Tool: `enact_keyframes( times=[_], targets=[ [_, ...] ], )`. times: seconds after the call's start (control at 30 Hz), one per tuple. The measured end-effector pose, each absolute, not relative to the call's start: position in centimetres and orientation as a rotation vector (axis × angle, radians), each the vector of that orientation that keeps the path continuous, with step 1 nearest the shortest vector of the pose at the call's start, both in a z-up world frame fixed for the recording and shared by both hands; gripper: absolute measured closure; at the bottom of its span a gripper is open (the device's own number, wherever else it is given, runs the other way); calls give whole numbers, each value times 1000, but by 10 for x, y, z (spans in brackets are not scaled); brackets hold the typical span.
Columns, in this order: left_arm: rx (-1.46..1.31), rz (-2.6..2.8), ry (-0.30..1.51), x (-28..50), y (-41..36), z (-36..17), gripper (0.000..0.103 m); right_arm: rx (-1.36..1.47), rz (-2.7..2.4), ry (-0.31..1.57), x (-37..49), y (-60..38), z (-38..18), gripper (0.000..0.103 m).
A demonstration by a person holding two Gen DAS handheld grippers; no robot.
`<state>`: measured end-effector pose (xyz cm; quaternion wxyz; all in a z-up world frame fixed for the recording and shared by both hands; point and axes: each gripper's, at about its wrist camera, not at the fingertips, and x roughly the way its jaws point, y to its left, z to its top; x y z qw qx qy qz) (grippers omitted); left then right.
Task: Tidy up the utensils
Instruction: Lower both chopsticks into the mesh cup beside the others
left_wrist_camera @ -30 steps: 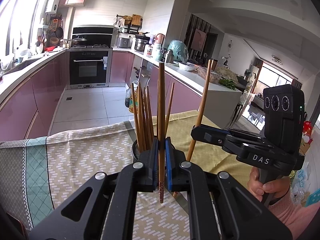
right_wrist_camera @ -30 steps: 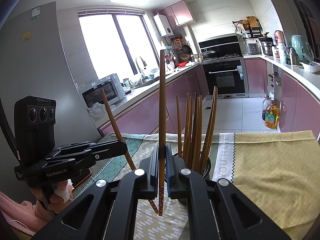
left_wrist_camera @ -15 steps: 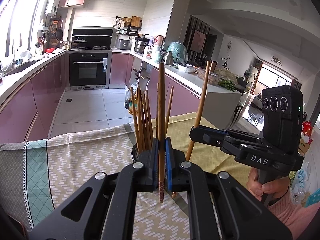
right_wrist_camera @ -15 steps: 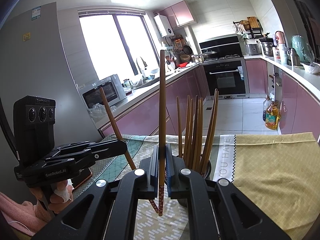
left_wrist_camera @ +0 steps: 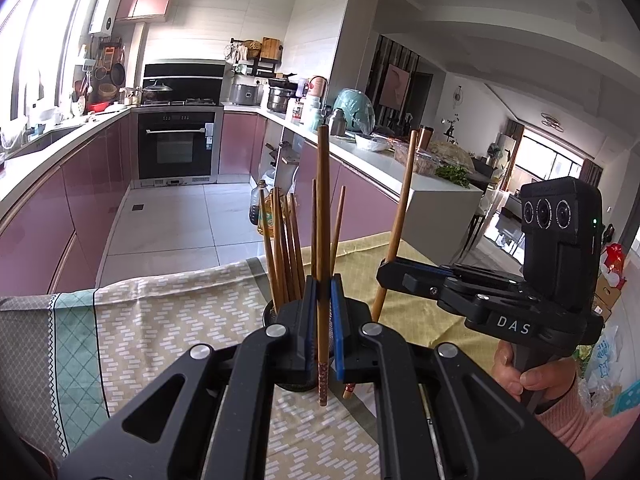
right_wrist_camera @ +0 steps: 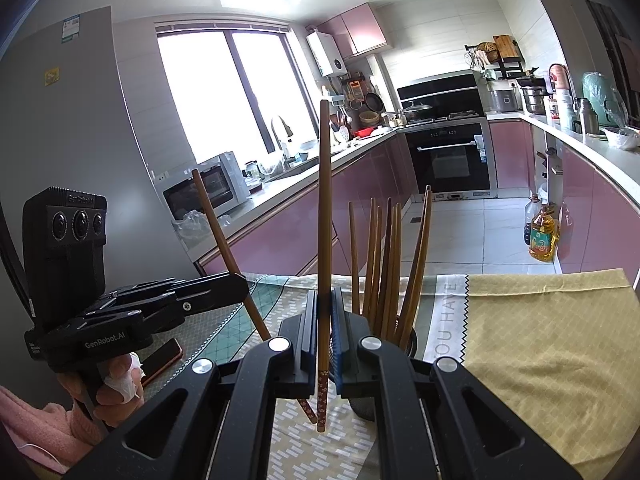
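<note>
1. Pink-fronted kitchen cabinets [left_wrist_camera: 48, 216] run along the walls, and a patterned tablecloth [left_wrist_camera: 168, 320] covers the table in the foreground; a yellow cloth [right_wrist_camera: 552, 344] lies over its far side.
2. On the tablecloth stands a dark utensil holder [right_wrist_camera: 412, 340] with a bunch of wooden chopsticks [right_wrist_camera: 384, 264] standing upright in it, fanned slightly at the tops.
3. Close in front of the holder, the left gripper [left_wrist_camera: 323, 320] is clamped narrowly on one chopstick [left_wrist_camera: 322, 216]; it stands upright between the blue pads, its patterned tip hanging free below the jaws, above the cloth.
4. Just to the right, the right gripper [right_wrist_camera: 324, 320] pinches a second chopstick [right_wrist_camera: 325, 200] the same way, nearly vertical, patterned end down and clear of the cloth; seen from the left camera it tilts a little.
5. Each gripper is held in a hand with a pink sleeve; the left hand [right_wrist_camera: 116, 384] has white wrapping on a finger; a phone [right_wrist_camera: 162, 360] lies on the cloth beside it.
6. Farther off, a built-in oven [left_wrist_camera: 176, 148] sits under the hob; an oil bottle [right_wrist_camera: 542, 232] stands on the tiled floor.
</note>
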<state>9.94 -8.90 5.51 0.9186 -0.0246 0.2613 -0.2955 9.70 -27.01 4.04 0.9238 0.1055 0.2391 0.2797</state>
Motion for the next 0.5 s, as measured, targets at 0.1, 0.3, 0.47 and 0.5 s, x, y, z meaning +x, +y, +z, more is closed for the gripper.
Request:
enact_keyframes(
  times=[0.1,0.3,0.47,0.5],
  targets=[
    [-49,-610,535,100,-90,56,95,218,576,488,99,-271,41,98],
    [-47,-615,531,102,-92,59,95,219,577,486,101,-271,42,98],
    [-45,-617,525,103,-93,62,95,220,577,483,103,-272,43,98],
    [-44,-617,524,103,-94,63,95,220,577,481,102,-272,44,98]
  ],
)
